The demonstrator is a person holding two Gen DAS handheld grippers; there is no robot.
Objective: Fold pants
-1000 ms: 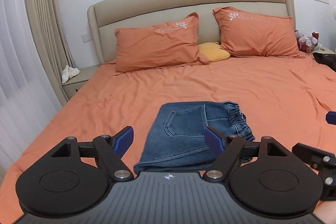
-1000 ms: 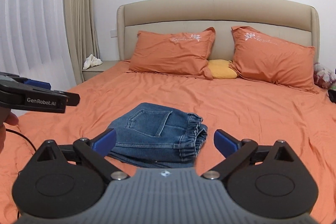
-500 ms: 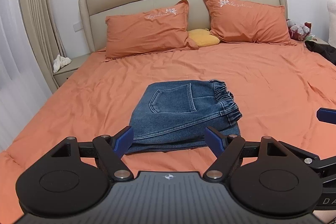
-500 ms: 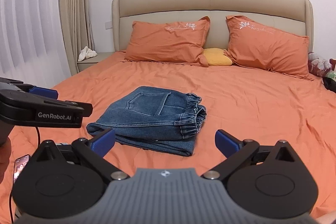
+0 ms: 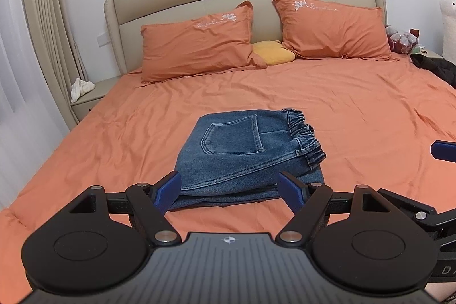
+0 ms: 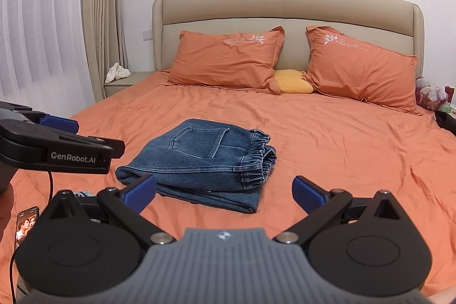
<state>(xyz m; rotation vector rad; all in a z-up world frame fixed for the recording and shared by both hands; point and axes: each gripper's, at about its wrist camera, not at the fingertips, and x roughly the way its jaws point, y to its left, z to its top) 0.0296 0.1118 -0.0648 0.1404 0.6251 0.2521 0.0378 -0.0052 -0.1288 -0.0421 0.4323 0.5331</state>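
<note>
On the orange bed sheet (image 5: pixel 356 104), at about twelve o'clock just ahead of both tools, the pants (image 5: pixel 245 153) lie folded into a thick denim stack, pocket up and gathered elastic waistband toward three o'clock. The left gripper (image 5: pixel 229 187) and right gripper (image 6: pixel 225 194) hang with jaws spread wide, holding nothing. The denim looks soft yet heavy and grippy, best pinched at the doubled fold edge toward six o'clock.

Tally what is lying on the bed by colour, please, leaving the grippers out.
Orange: 2 pillows
Yellow: 1 cushion
Blue: 1 folded pair of jeans
Black: 1 phone, screen lit, at the near left edge
Total: 5
</note>
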